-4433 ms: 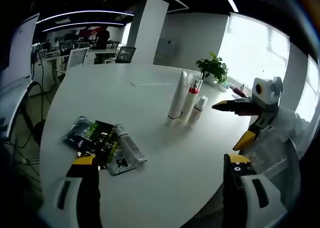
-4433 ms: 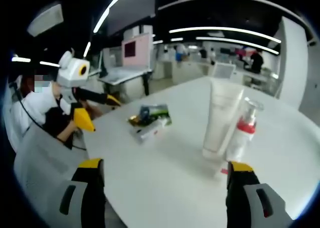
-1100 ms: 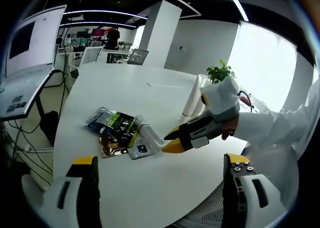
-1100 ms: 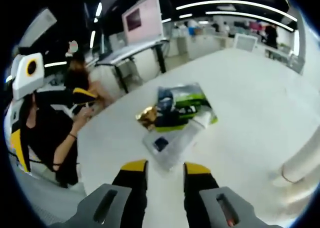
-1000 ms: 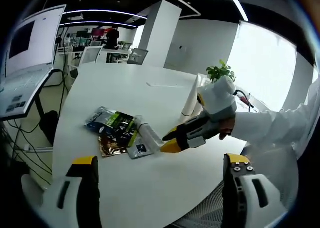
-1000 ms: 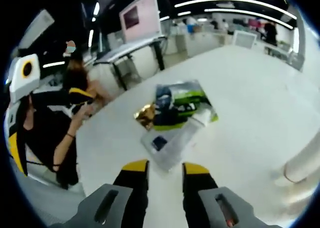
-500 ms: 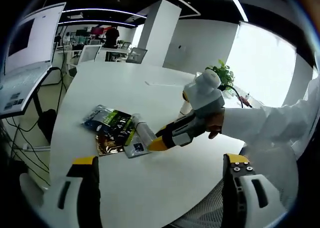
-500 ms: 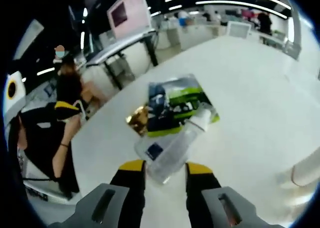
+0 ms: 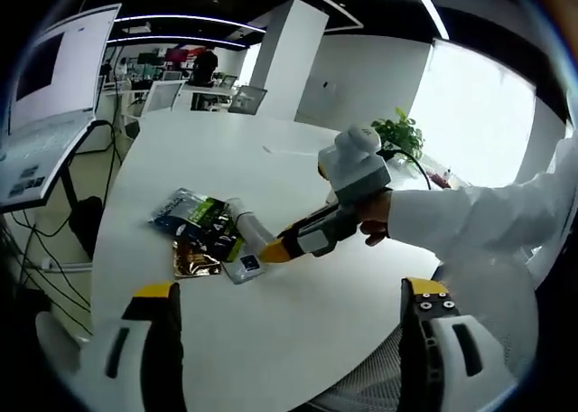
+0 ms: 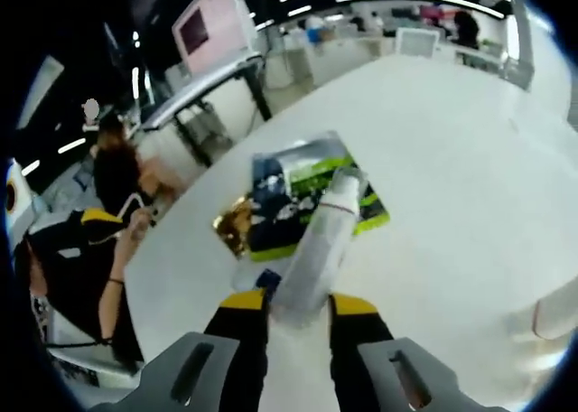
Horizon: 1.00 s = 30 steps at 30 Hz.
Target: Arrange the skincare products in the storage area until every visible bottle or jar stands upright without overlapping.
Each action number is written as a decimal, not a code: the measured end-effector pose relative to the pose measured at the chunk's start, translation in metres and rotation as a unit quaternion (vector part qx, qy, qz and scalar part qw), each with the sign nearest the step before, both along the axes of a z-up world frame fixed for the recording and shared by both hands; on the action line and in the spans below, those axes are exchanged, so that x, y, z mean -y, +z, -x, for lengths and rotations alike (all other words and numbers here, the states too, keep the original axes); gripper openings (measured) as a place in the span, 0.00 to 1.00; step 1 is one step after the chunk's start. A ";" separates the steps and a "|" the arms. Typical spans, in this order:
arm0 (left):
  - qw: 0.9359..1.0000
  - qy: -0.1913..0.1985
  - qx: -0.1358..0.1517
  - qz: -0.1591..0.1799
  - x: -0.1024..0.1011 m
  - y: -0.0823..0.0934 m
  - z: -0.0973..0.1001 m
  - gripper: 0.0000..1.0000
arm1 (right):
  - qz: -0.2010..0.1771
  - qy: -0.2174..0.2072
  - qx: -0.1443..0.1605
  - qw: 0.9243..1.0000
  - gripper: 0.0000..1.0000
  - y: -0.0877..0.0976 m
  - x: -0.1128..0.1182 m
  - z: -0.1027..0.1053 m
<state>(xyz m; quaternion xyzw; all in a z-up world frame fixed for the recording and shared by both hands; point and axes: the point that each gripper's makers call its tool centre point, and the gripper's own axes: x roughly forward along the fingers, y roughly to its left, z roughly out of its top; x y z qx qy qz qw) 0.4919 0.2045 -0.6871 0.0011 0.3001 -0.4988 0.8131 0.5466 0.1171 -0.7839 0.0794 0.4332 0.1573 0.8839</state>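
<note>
Clear-ish tube (image 10: 316, 249) with a white cap (image 10: 344, 184), lying tilted across a pile of flat sachets (image 10: 293, 195) (green, blue, gold), bottom end pinched between the right gripper (image 10: 287, 305) jaws, cap end pointing away.

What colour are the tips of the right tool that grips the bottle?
Yellow tips on the right tool, around the clear bottle; best in the right gripper view.
</note>
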 end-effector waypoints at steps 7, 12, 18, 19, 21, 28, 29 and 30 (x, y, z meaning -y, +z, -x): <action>1.000 -0.002 -0.001 0.003 0.002 0.001 0.001 0.96 | 0.003 -0.007 0.006 1.000 0.14 0.001 0.006 0.003; 1.000 0.000 -0.005 0.001 0.002 0.000 0.001 0.95 | 0.014 -0.007 0.016 1.000 0.13 0.002 0.009 0.002; 0.999 0.014 -0.022 0.026 0.004 0.002 -0.001 0.94 | 0.036 0.006 0.041 0.999 0.12 0.008 0.013 0.001; 0.999 0.017 -0.023 0.033 0.005 0.004 -0.002 0.94 | 0.045 0.012 0.049 0.998 0.12 0.010 0.015 0.001; 0.998 0.031 -0.026 0.052 0.007 0.008 -0.007 0.94 | 0.050 0.017 0.051 0.997 0.12 0.011 0.016 0.004; 0.998 0.025 -0.039 0.051 0.021 0.000 -0.010 0.92 | 0.063 0.024 0.066 0.996 0.12 0.017 0.023 0.012; 0.997 0.023 -0.042 0.054 0.024 -0.001 -0.010 0.91 | 0.068 0.026 0.068 0.995 0.12 0.018 0.025 0.013; 0.997 0.020 -0.047 0.055 0.026 -0.002 -0.010 0.91 | 0.071 0.028 0.070 0.995 0.12 0.018 0.026 0.014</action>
